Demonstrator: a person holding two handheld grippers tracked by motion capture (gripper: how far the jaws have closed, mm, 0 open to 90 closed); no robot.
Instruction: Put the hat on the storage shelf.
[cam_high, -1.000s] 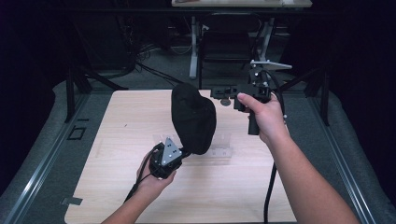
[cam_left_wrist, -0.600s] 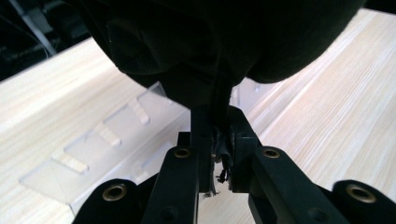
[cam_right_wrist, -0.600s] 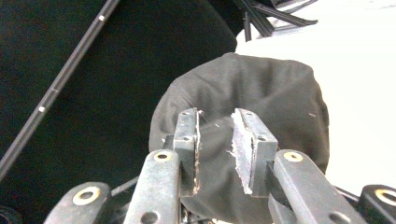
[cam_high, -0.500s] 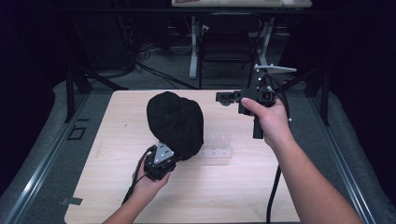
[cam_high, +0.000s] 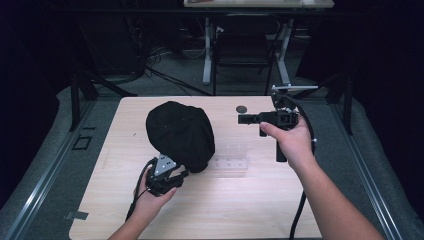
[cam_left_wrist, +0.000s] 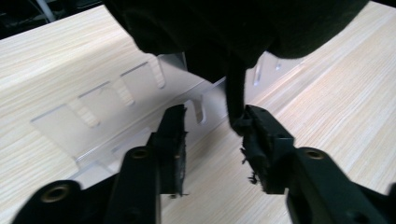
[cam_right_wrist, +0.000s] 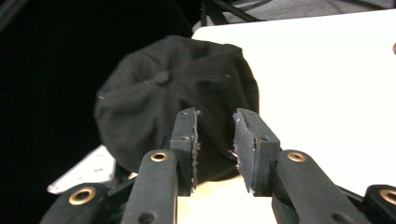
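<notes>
My left gripper (cam_high: 172, 178) has its jaws just opening, parted off the soft black fabric cap (cam_high: 180, 134) draped over the clear acrylic stand (cam_high: 231, 163) at mid-surface; light and limp, it is best pinched at the brim edge; my right gripper (cam_high: 246, 118) hovers, jaws spread and empty.

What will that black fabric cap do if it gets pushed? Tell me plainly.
The black fabric cap probably behaves floppy: its crown looks creased and slumped. It seems light, so a push would likely slide it across the pale wooden table. Perched on the clear acrylic rack, it may tip off.
</notes>
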